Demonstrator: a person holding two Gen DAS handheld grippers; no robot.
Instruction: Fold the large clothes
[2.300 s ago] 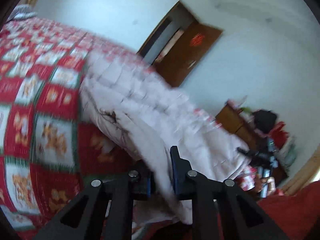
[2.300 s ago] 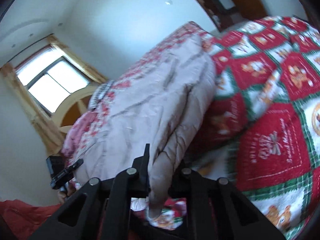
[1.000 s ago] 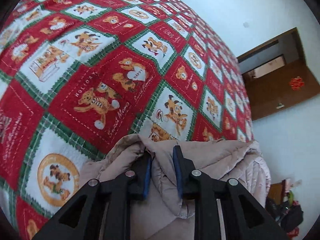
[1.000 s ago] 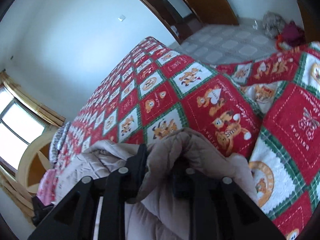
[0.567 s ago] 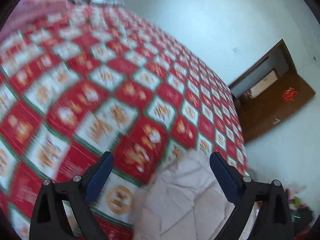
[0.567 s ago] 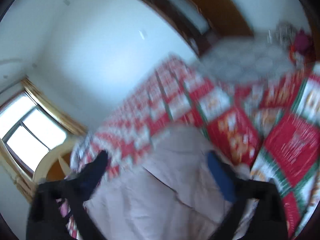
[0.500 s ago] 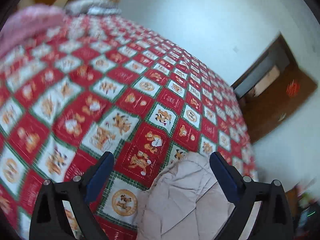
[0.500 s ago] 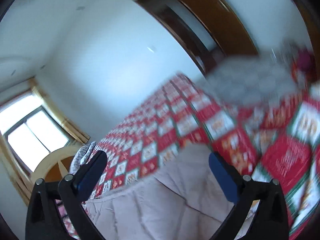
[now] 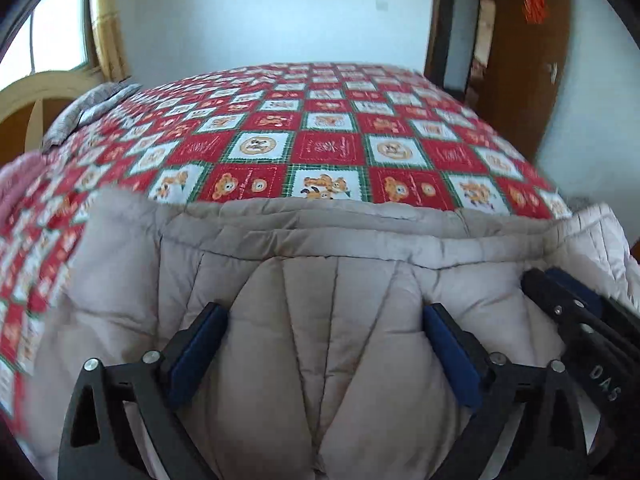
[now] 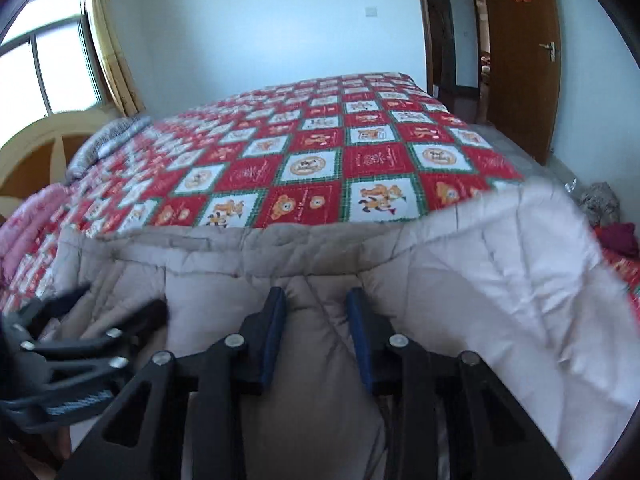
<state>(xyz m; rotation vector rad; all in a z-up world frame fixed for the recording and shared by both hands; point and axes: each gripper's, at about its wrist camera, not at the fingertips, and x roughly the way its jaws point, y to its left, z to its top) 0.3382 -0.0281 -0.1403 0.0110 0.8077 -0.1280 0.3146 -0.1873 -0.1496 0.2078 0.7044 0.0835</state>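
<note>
Left hand-held gripper (image 9: 323,316) & right hand-held gripper (image 10: 316,300) both spread wide, empty, over puffy quilted beige coat (image 9: 320,280)

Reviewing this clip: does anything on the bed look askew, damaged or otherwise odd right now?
Nothing damaged or spilled. The beige padded coat lies on the bear-print quilt, but its right side is turned back, showing the paler quilted lining, so the fold looks uneven. Both tools are open: left tool, right tool.
</note>
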